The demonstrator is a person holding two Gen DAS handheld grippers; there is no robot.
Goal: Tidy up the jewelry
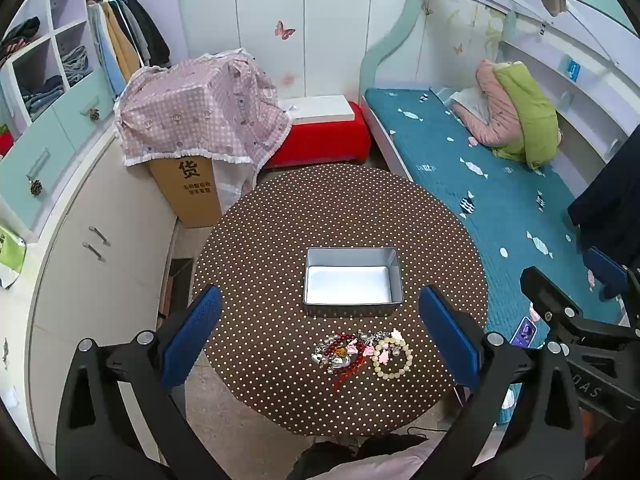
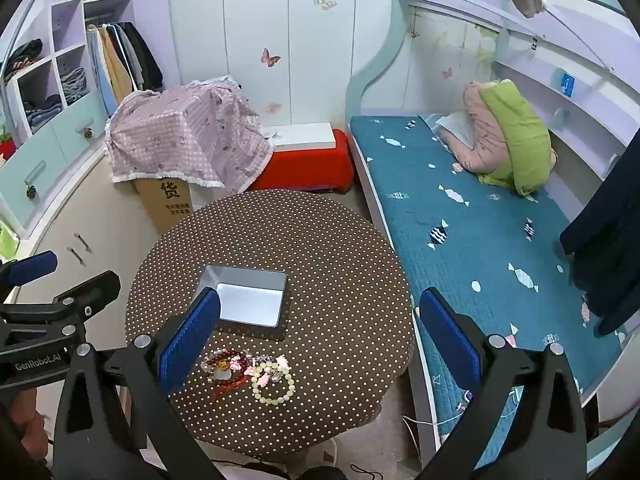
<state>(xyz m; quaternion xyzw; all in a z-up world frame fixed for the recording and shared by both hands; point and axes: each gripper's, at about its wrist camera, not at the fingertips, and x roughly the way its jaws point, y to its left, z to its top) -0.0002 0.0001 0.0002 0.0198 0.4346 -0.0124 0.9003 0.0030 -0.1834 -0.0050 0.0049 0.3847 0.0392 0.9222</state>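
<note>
Brown polka-dot cloth covers the round table (image 1: 280,220), and on it sits a silver tin box (image 1: 352,282), its long axis running left to right across the left wrist view, open side up. Just nearer the camera lies the jewelry pile (image 1: 348,354), a tangle of red cord and charms with a pale bead bracelet (image 1: 392,360) at its right edge, touching it and apart from the box. Writing reads "GenRobot.AI" on the left gripper's body in the right wrist view, and a large "货" on the cardboard box (image 1: 188,188) under the pink checked cloth (image 1: 200,112). Both the left gripper (image 1: 320,332) and right gripper (image 2: 320,340) hover above the table, blue pads (image 1: 192,332) spread wide, holding nothing.
</note>
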